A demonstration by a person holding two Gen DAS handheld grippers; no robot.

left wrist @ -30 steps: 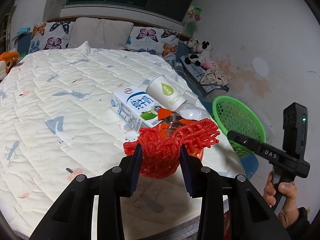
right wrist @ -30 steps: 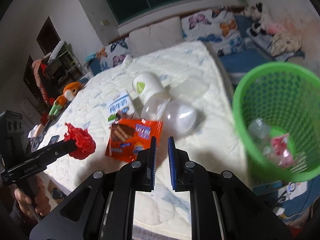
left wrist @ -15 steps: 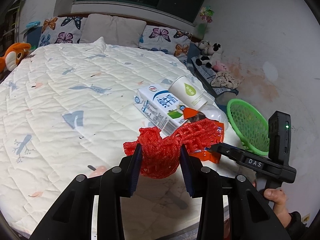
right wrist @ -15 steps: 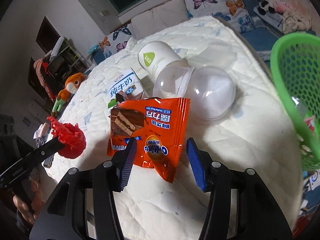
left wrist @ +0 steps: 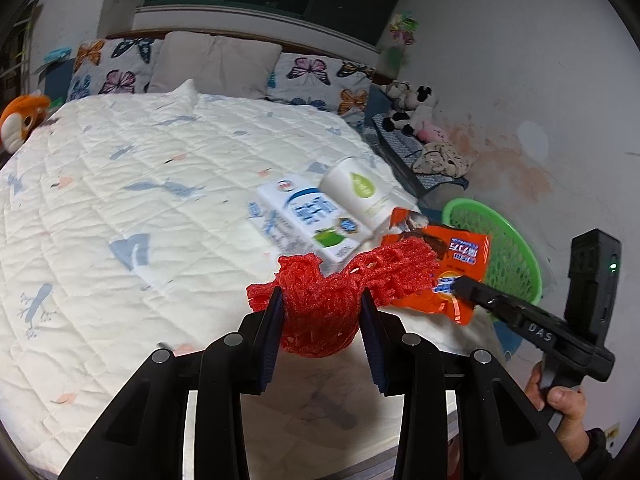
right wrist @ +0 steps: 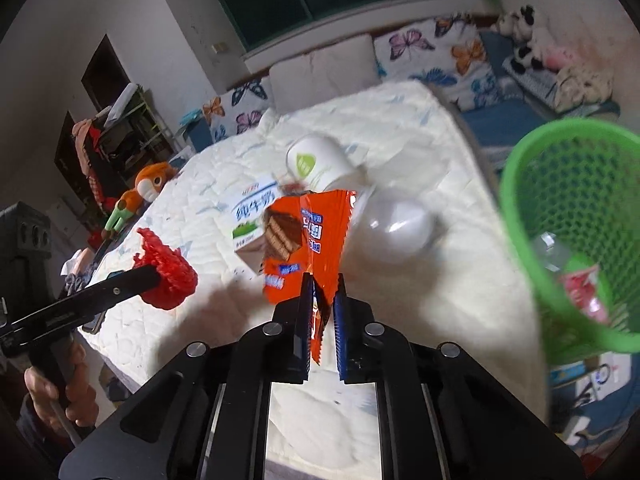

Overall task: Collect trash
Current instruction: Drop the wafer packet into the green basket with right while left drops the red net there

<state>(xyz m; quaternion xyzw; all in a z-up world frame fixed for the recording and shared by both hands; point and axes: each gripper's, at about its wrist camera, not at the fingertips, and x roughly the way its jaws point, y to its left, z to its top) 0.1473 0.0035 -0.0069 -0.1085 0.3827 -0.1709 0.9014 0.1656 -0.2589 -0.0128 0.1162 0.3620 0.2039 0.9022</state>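
My left gripper [left wrist: 322,304] is shut on a red foam net [left wrist: 320,308] and holds it above the bed's near edge; it also shows in the right wrist view [right wrist: 168,272]. My right gripper [right wrist: 322,292] is shut on an orange wafer wrapper [right wrist: 308,236] and holds it lifted off the bed; the wrapper also shows in the left wrist view [left wrist: 456,264]. A milk carton [left wrist: 308,216], a white paper cup [left wrist: 360,192] and a clear plastic dome lid [right wrist: 400,228] lie on the bed. A green mesh basket [right wrist: 576,216] with some trash in it stands right of the bed.
The bed has a white quilt [left wrist: 120,184] and butterfly pillows [left wrist: 316,76] at the head. Plush toys [left wrist: 412,108] lie on a side bench. An orange plush toy [right wrist: 148,184] sits at the bed's left side. A dark shelf [right wrist: 112,136] stands by the wall.
My right gripper was open around the orange wrapper, then shut on it and lifted it off the bed. My left gripper kept its hold on the red net.
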